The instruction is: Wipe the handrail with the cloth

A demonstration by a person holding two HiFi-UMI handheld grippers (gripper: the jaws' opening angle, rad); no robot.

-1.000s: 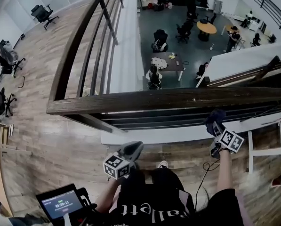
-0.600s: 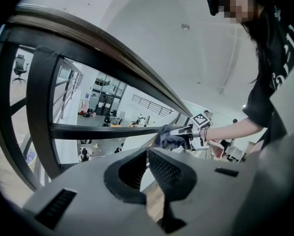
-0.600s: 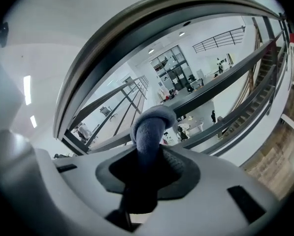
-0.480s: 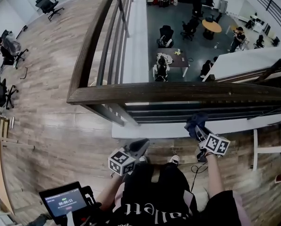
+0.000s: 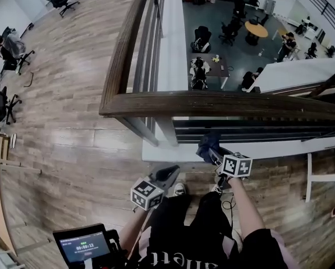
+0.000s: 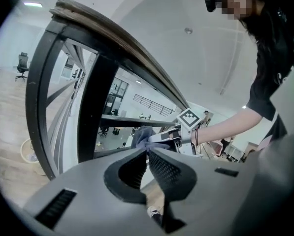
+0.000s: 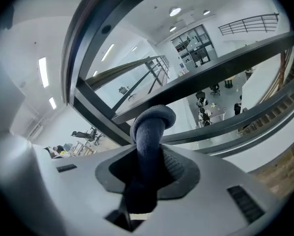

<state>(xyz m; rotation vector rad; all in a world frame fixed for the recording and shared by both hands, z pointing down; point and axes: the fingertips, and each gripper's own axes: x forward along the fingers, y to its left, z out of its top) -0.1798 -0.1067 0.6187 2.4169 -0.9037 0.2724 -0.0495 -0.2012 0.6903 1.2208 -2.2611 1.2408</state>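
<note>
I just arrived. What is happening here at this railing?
A person stands at a wooden handrail overlooking an office floor, with a gripper in each hand. The right gripper has its fingers closed on a dark blue cloth, held below the rail's top, not on it. The left gripper is shut and empty, lower, near the person's legs. The cloth appears not to touch the rail at this moment.

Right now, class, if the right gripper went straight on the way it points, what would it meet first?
Probably a dark rail bar under the wooden handrail, with the cloth clamped in the right gripper touching first. Depth is unclear; it could slip between bars.
</note>
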